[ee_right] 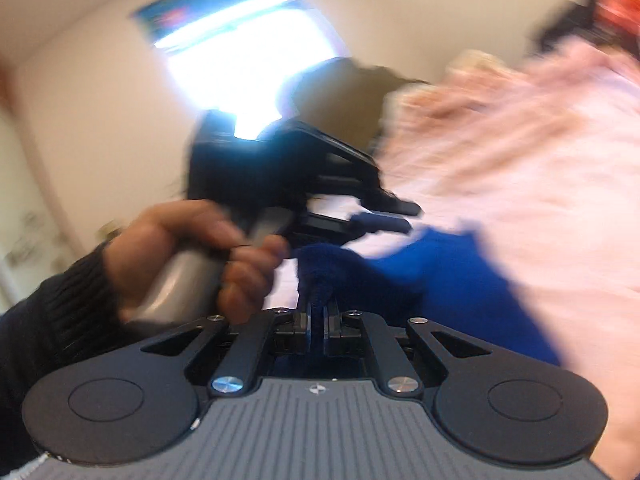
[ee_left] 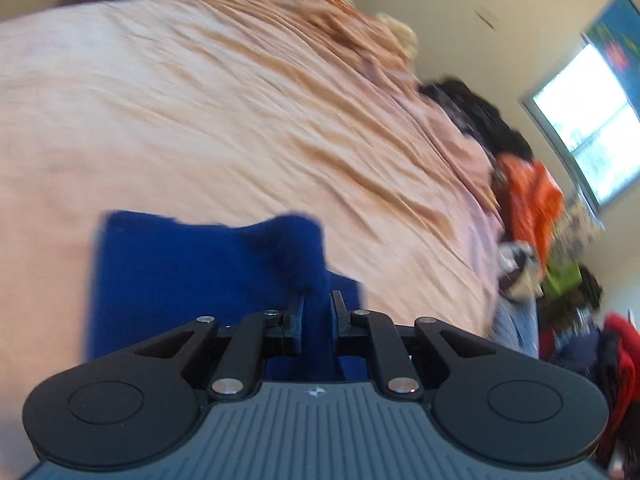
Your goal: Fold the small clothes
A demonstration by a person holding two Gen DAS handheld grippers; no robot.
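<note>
A blue cloth [ee_left: 200, 272] lies on the pink bedsheet [ee_left: 180, 120]. My left gripper [ee_left: 318, 308] is shut on a bunched fold of it, and blue fabric fills the narrow gap between its fingers. My right gripper [ee_right: 318, 314] is shut on another raised fold of the blue cloth [ee_right: 440, 280]. In the right wrist view a hand [ee_right: 180, 252] in a dark sleeve holds the left gripper [ee_right: 400, 216] just above and behind the cloth. Both views are blurred by motion.
A pile of clothes runs along the bed's far side: black [ee_left: 480, 116], orange [ee_left: 532, 196], green [ee_left: 564, 276] and red [ee_left: 620, 360]. A bright window [ee_left: 592, 120] is set in the cream wall. The wrinkled pink sheet [ee_right: 540, 160] stretches to the right of the cloth.
</note>
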